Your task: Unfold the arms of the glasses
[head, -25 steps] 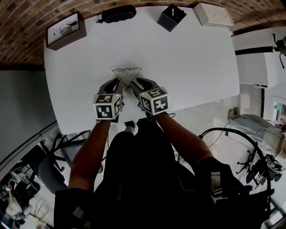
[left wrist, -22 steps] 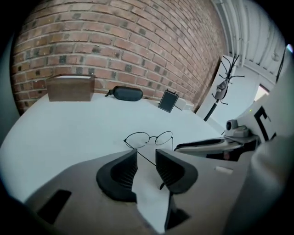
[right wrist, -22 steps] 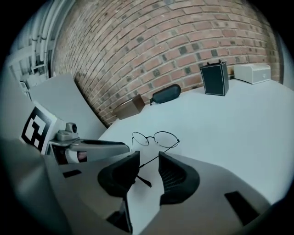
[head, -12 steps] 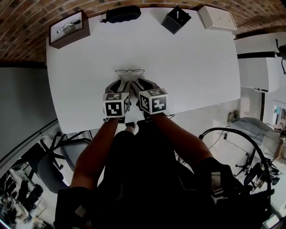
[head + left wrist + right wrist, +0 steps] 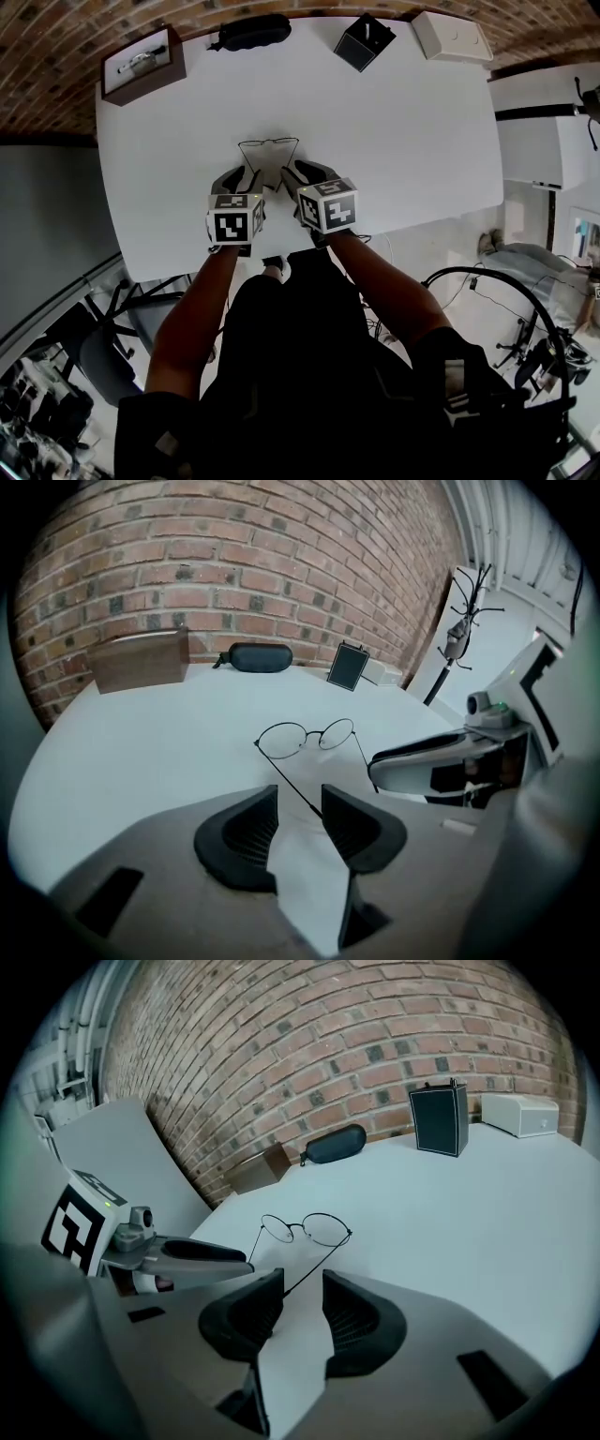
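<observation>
Thin wire glasses [image 5: 268, 145] with round lenses lie on the white table [image 5: 403, 141], both arms swung out toward me. My left gripper [image 5: 246, 174] sits at the near left of them. In the left gripper view its jaws [image 5: 300, 803] have just been opening and stand open, with the tip of the left arm of the glasses [image 5: 305, 736] lying loose between them. My right gripper [image 5: 289, 174] is close beside it, also open [image 5: 302, 1288]. The tip of the right arm of the glasses [image 5: 305, 1228] reaches into its gap, and the pads do not press on it.
Along the far edge by the brick wall stand a brown wooden box [image 5: 139, 61], a black glasses case [image 5: 251, 30], a small black box [image 5: 364, 39] and a white box [image 5: 452, 36]. The table's near edge runs just behind both grippers.
The left gripper has shifted a little to the right, toward the right gripper. The glasses lie in the same spot and the right gripper has hardly moved.
</observation>
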`<move>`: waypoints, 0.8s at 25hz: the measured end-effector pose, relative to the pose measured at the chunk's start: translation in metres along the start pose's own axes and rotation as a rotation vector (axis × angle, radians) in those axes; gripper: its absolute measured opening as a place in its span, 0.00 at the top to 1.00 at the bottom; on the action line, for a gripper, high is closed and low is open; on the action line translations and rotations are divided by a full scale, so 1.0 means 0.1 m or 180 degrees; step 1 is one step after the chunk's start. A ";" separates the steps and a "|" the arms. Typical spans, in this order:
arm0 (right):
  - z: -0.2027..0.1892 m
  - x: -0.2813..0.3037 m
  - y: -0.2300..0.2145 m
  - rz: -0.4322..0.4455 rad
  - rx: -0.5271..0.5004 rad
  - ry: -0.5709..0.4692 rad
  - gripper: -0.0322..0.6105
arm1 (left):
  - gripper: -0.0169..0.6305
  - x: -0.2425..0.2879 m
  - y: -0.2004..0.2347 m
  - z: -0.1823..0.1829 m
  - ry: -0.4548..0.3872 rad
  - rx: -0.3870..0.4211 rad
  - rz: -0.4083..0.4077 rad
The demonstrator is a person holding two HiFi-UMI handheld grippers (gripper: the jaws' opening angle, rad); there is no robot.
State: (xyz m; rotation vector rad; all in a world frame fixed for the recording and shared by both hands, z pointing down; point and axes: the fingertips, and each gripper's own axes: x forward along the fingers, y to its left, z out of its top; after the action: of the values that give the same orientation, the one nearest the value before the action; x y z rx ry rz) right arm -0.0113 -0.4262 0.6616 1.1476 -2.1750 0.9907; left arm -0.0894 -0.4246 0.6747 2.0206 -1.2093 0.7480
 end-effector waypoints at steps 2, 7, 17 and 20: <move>0.02 0.00 -0.02 0.0027 -0.0054 0.0005 0.78 | 0.74 -0.01 0.03 0.01 0.0007 0.0040 0.0004; 0.09 -0.01 -0.09 0.0005 -0.0326 0.0027 0.78 | 0.74 -0.03 0.10 0.01 0.0014 0.0185 0.0036; 0.22 0.03 -0.29 -0.0019 -0.0445 -0.0012 0.78 | 0.74 -0.02 0.31 0.11 -0.0065 0.0216 0.0132; 0.23 0.02 -0.30 -0.0040 -0.0450 -0.0016 0.78 | 0.74 -0.02 0.34 0.14 -0.0086 0.0336 0.0121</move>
State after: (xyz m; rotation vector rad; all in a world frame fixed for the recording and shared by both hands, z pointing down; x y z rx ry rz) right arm 0.0106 -0.4565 0.6603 1.0972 -2.2005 0.8152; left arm -0.1188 -0.4462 0.6730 2.1045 -1.2503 0.8207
